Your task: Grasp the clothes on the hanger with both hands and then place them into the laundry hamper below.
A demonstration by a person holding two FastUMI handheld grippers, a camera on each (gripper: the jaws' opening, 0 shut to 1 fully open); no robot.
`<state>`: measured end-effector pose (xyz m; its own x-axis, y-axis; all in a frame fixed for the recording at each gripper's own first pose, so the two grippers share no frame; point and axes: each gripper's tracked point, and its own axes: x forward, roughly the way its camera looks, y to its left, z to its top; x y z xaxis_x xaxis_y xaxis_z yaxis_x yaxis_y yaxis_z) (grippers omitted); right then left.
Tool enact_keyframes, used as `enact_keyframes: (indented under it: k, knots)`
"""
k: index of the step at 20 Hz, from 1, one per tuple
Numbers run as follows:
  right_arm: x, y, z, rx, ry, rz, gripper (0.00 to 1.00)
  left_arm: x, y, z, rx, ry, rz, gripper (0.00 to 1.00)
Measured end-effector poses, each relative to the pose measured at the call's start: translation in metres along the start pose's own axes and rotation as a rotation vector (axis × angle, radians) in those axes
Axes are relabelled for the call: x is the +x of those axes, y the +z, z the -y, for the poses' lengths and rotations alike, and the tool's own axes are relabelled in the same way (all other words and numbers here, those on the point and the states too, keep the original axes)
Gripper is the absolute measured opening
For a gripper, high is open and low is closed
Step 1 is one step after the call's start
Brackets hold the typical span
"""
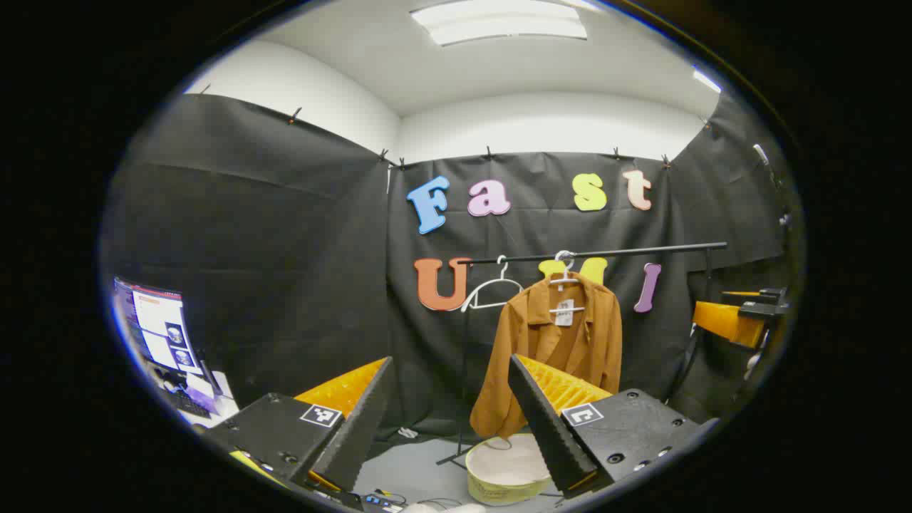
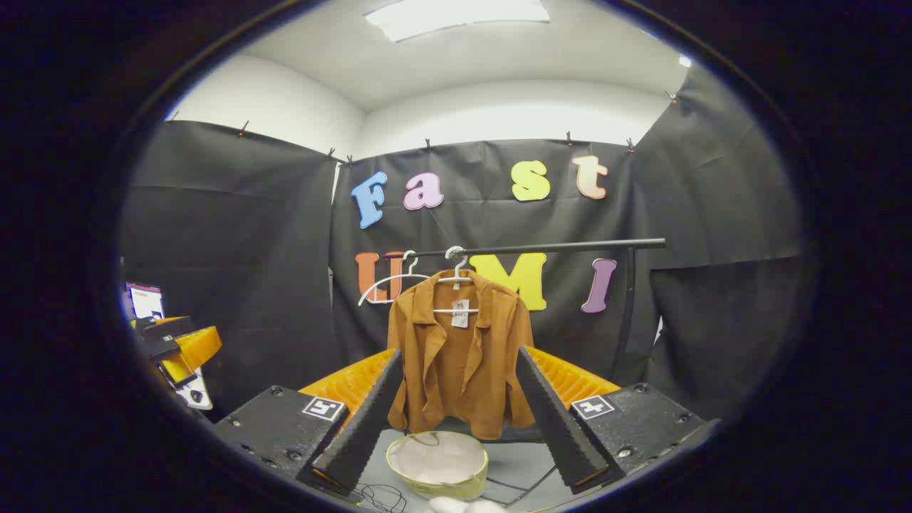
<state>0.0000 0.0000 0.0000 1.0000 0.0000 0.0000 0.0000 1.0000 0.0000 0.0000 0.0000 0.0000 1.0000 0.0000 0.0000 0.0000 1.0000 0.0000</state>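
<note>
Your left gripper (image 1: pixel 450 370) is spread wide with nothing between its fingers, and your right gripper (image 2: pixel 459 360) is just as wide and empty. The brown shirt (image 2: pixel 459 356) hangs on a white hanger (image 2: pixel 456 274) from the black rail (image 2: pixel 541 248), well ahead of both (an empty white hanger (image 1: pixel 491 292) hangs beside it). The hamper (image 2: pixel 438 463) sits on the floor right below the shirt.

a rust-brown collared shirt (image 2: pixel 459 356) hangs open-fronted on a white hanger (image 2: pixel 456 274) at frame centre; directly below sits a round, pale yellow-green laundry hamper (image 2: pixel 438 463), upright.
</note>
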Motion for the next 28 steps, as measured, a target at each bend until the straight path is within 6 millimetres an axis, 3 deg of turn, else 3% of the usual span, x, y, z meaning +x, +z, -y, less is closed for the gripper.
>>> enact_keyframes:
  k: [7,11,12,18,20,21,22,23,24,28]
  knots:
    - [-0.007,-0.01,-0.011,-0.009,0.021,-0.007,1.0,-0.005,-0.002,-0.002,0.023,0.012,-0.005,1.0]
    - [-0.007,-0.013,-0.006,-0.018,0.009,-0.012,1.0,-0.007,-0.003,0.0,0.0,0.009,-0.001,0.92]
    - [-0.007,-0.013,-0.004,-0.016,0.005,-0.011,1.0,-0.008,-0.002,0.0,-0.002,0.004,0.001,1.0]
    - [0.0,-0.024,0.017,-0.004,-0.039,-0.017,0.99,0.004,-0.011,0.006,0.027,-0.026,-0.017,0.92]
    - [0.01,-0.03,0.028,-0.02,-0.055,-0.026,1.0,0.018,-0.014,0.017,0.031,-0.04,-0.016,0.92]
    - [0.016,-0.033,0.032,-0.025,-0.062,-0.031,1.0,0.028,-0.017,0.024,0.037,-0.054,-0.016,0.97]
    - [0.025,-0.036,0.037,-0.025,-0.064,-0.037,1.0,0.037,-0.019,0.031,0.039,-0.063,-0.012,0.92]
    - [0.034,-0.039,0.041,-0.019,-0.064,-0.044,0.99,0.046,-0.02,0.036,0.035,-0.067,-0.007,1.0]
    - [0.043,-0.041,0.044,-0.014,-0.06,-0.045,1.0,0.056,-0.02,0.044,0.028,-0.078,0.003,1.0]
    - [0.094,-0.046,0.057,-0.023,-0.041,-0.052,1.0,0.099,-0.024,0.087,-0.002,-0.146,0.04,1.0]
